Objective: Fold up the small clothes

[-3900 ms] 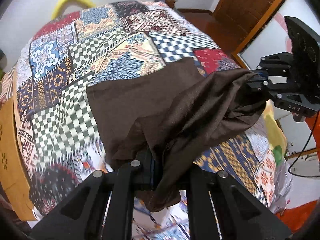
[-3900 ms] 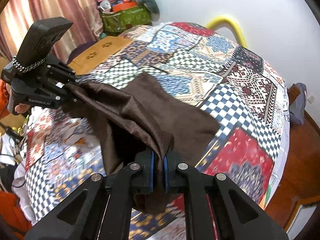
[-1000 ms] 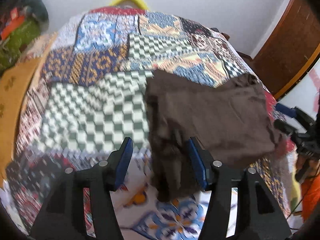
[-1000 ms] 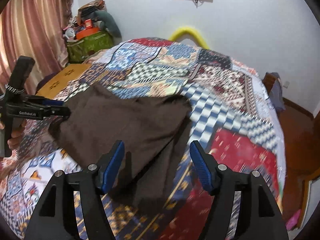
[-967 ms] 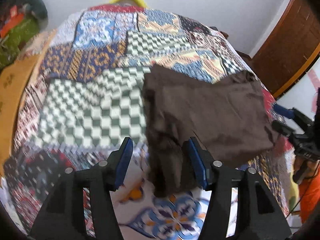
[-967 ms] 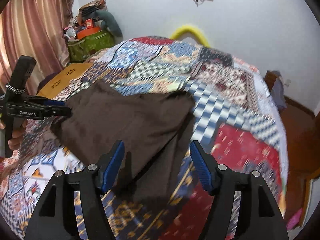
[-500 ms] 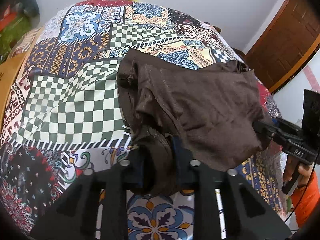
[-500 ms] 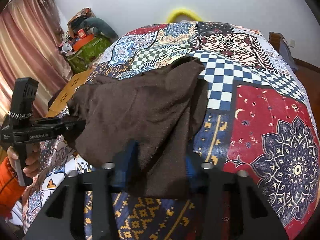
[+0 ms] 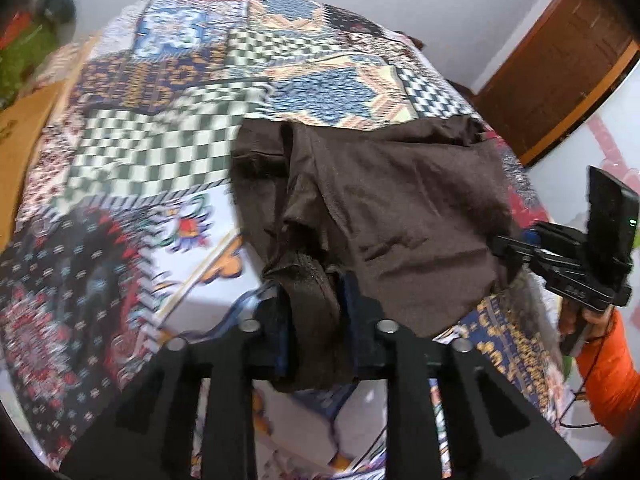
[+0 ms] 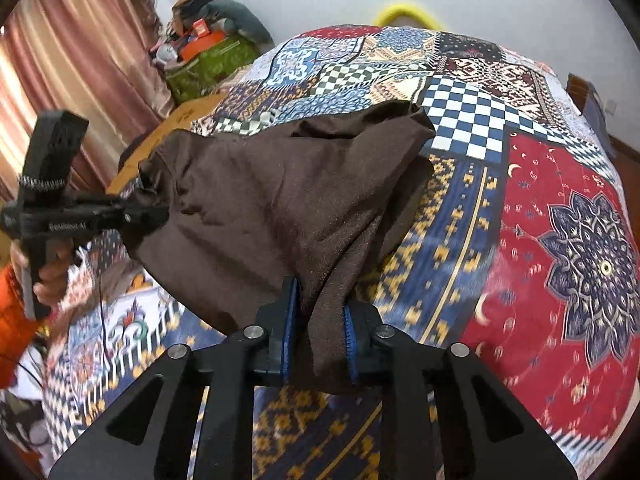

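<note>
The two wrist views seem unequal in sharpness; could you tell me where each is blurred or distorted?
Left wrist view: the patchwork bedspread is smeared by motion blur, worst at left, while the brown garment stays fairly crisp. Right wrist view: mostly sharp on the garment, with slight smearing on the bedspread at lower right. Both views bow the bed and darken at the corners from the fisheye lens.

Left gripper [image 9: 316,312] fingertips buried in bunched brown garment [image 9: 400,208]; contact point not visible. Right gripper [image 10: 318,320] same, pads half covered by the garment's hanging fold. Patchwork bedspread [image 9: 132,184] left of the garment is motion-blurred (patterns smeared). Bedspread under the garment is hidden.
</note>
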